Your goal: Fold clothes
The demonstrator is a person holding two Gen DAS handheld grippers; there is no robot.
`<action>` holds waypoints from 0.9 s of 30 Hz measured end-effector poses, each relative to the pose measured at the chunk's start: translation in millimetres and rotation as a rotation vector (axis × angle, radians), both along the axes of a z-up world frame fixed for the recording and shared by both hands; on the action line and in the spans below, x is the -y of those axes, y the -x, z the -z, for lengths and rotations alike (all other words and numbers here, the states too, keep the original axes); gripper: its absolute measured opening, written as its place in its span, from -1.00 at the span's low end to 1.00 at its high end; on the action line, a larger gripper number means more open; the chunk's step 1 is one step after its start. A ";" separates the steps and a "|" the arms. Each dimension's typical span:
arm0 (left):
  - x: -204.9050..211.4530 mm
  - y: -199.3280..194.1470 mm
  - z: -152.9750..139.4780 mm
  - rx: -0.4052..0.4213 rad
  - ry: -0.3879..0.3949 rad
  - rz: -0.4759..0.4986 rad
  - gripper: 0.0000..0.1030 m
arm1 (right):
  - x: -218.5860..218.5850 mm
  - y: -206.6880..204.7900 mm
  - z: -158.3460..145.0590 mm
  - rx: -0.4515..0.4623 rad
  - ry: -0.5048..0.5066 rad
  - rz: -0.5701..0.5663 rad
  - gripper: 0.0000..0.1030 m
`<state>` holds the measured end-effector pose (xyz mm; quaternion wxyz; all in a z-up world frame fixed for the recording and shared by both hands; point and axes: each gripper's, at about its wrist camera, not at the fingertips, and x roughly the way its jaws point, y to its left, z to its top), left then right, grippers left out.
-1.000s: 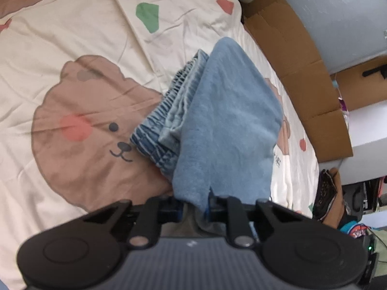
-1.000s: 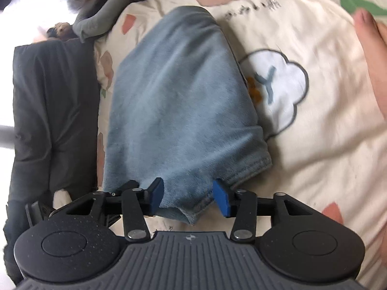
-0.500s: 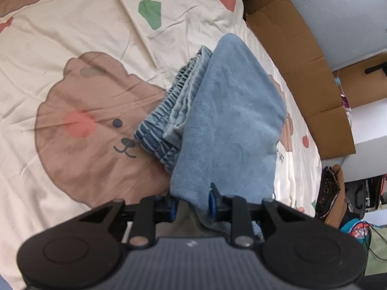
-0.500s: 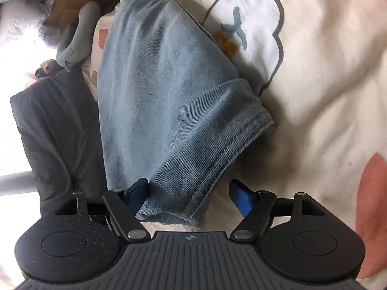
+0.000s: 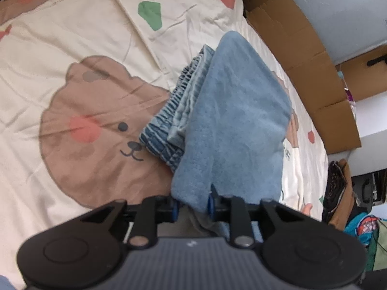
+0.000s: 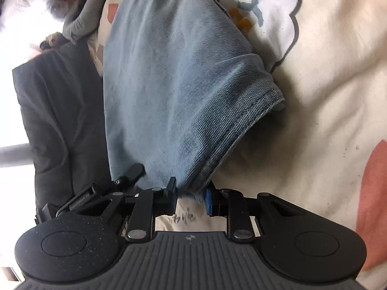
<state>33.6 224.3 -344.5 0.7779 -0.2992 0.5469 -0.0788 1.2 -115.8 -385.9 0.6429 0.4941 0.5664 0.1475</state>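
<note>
Right tongs (image 6: 189,197) just closed, now clamped on jeans (image 6: 174,77) hem; earlier they straddled it apart. Jeans lie on bed sheet (image 5: 84,48), bear print at 9 o'clock. Left tongs (image 5: 192,205) clamped on other corner.

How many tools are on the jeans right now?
2. Left tool, jaws just eased wider, holds a corner of the jeans; right tool, jaws just closed, pinches the hem. Neither is hidden.

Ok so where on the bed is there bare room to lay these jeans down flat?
The open sheet over the bear print, left of the jeans, is free. The cloud print side is bare too. It is crowded along the cardboard edge and by the dark garment.
</note>
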 end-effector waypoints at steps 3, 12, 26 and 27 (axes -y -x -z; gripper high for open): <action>-4.6 0.8 -12.8 0.002 -0.063 0.008 -0.30 | 5.2 -1.9 -17.2 -0.004 0.047 -0.038 -0.23; -16.9 -12.0 -47.9 0.069 -0.226 0.026 -0.28 | 31.2 -32.9 -68.1 0.100 0.195 -0.110 0.02; 5.2 -72.9 -32.9 0.140 -0.224 0.105 0.15 | 36.9 -144.2 -85.6 0.297 0.495 -0.162 -0.32; 6.2 -77.3 -29.7 0.140 -0.224 0.110 0.13 | 35.9 -151.8 -84.9 0.306 0.521 -0.162 -0.35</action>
